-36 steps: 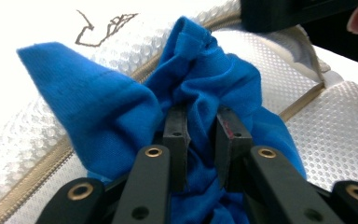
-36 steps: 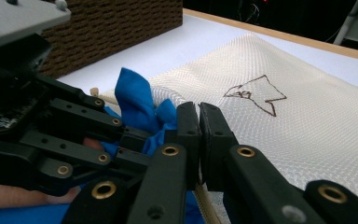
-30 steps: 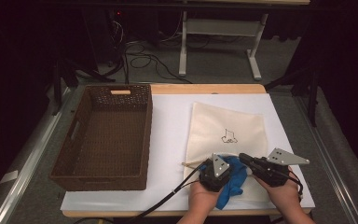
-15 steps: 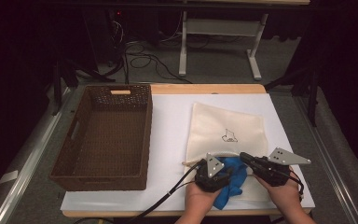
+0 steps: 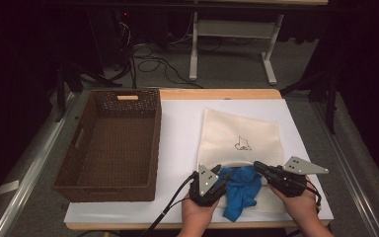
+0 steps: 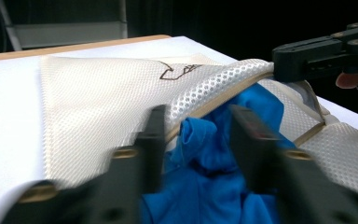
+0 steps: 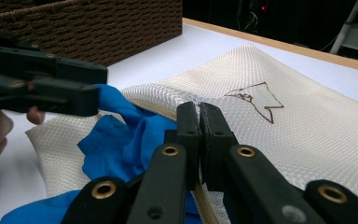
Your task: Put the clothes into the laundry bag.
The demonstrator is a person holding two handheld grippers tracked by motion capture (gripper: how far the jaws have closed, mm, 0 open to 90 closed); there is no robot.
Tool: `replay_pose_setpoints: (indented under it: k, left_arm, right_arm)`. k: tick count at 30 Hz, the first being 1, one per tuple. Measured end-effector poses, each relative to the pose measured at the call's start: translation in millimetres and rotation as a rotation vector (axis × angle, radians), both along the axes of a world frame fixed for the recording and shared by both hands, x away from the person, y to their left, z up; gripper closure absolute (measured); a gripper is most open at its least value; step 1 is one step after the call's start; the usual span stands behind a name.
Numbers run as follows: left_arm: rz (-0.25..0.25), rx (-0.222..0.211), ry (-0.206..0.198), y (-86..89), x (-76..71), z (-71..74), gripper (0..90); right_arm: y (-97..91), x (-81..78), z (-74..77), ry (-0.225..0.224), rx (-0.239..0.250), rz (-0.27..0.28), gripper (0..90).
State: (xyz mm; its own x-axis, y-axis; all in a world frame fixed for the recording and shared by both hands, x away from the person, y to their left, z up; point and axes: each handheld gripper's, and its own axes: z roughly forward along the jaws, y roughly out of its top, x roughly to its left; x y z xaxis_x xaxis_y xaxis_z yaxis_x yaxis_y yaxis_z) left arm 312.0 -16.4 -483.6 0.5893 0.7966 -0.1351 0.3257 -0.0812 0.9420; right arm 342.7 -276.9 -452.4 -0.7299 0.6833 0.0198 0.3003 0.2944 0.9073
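Stuffing a blue cloth [image 5: 241, 186] into a cream mesh bag [image 5: 239, 136] lying flat on the white table [image 5: 177, 128], near its front edge. Right gripper [image 7: 199, 122] clamped tight on the bag's upper rim, lifting it — apparently to keep the mouth open as a tent. Left gripper [image 6: 196, 135] partly open astride the cloth, jaws having just been closing, pads not yet seen pressing on it — likely regripping for another push inward. Seen from the left gripper view: cloth already partway under the raised rim. Seen from the high view instead: much of the cloth outside the mouth, and an empty wicker basket [image 5: 111, 143] well to the left.
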Motion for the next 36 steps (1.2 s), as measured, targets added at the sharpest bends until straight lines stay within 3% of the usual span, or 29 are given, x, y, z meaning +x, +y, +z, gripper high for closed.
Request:
replay_pose_setpoints:
  k: [2,4,10,13,15,19,24,31,33,36]
  left_arm:
    - [-0.009,0.023,0.018,-4.1,3.8,-1.6,80.1]
    - [-0.016,0.045,0.041,-8.7,5.5,-6.1,85.2]
    - [-0.057,0.126,0.123,-25.6,10.1,-27.3,87.2]
    - [-0.062,0.141,0.172,-29.1,14.0,-33.4,87.0]
    - [-0.052,0.134,0.180,-28.7,15.6,-33.6,85.4]
    - [-0.037,0.128,0.184,-24.9,18.6,-34.2,78.8]
    - [-0.018,0.090,0.182,-16.3,15.4,-31.4,60.7]
    - [-0.008,0.060,0.135,-6.4,1.0,-27.1,46.2]
    - [-0.025,0.037,0.139,-6.9,-1.4,-26.8,38.6]
    - [-0.051,0.036,0.155,-9.6,-2.1,-27.0,24.5]
  right_arm:
    - [-0.5,-0.4,0.1,0.003,0.000,-0.003,88.7]
    - [-0.5,-0.7,0.1,0.003,0.000,-0.003,88.7]
    - [-0.2,-0.4,-0.3,0.002,-0.001,-0.001,88.7]
    - [0.7,-0.9,-0.9,0.007,-0.001,-0.001,88.7]
    - [0.2,-0.6,-1.4,0.002,-0.004,0.003,88.7]
    - [1.2,0.6,-2.2,0.005,-0.009,0.003,88.6]
    - [0.5,0.9,-1.8,0.001,-0.010,0.001,88.7]
    - [1.0,0.3,-1.5,-0.002,-0.009,0.000,88.6]
    - [1.3,0.2,-1.4,-0.001,-0.009,-0.002,88.6]
    - [1.3,0.2,-1.4,-0.003,-0.010,-0.002,88.7]
